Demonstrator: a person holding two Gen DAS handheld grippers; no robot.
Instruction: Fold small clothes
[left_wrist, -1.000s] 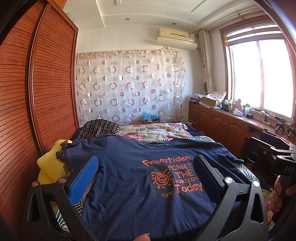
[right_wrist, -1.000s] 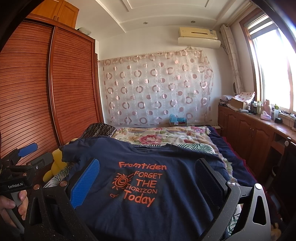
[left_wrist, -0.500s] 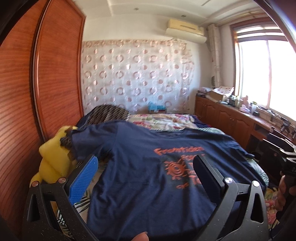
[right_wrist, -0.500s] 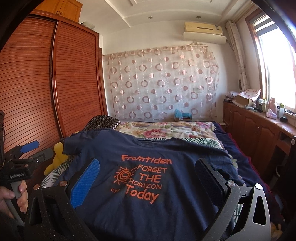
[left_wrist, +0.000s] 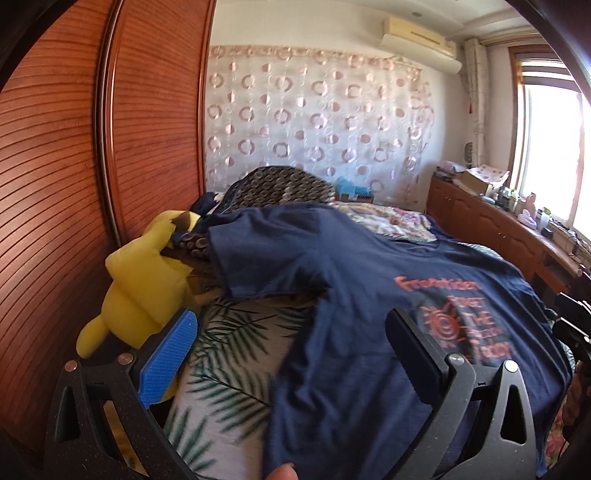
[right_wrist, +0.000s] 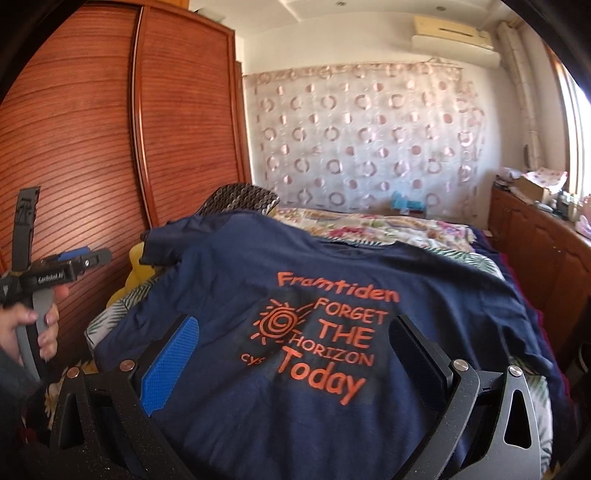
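A navy T-shirt (left_wrist: 369, 295) (right_wrist: 295, 295) with orange lettering lies spread flat, print up, on the bed. My left gripper (left_wrist: 291, 339) hovers open over the shirt's left side, near its left sleeve (left_wrist: 266, 254), with nothing between its fingers. In the right wrist view my right gripper (right_wrist: 291, 343) stands open above the printed chest, empty too. The left gripper (right_wrist: 70, 266) also shows in that view at the far left, held by a hand (right_wrist: 33, 325). A thumb tip (left_wrist: 282, 472) shows at the bottom edge of the left wrist view.
A yellow plush toy (left_wrist: 144, 280) lies against the wooden sliding wardrobe (left_wrist: 74, 184) at the bed's left. A patterned pillow (left_wrist: 280, 188) and floral quilt (right_wrist: 369, 225) lie beyond the shirt. Leaf-print sheet (left_wrist: 236, 350) shows beside it. A wooden counter (left_wrist: 517, 236) with clutter runs along the right.
My left gripper has swung left, so the sleeve, plush toy and leaf sheet now fill its view. The right gripper has edged closer to the print. Both stay open.
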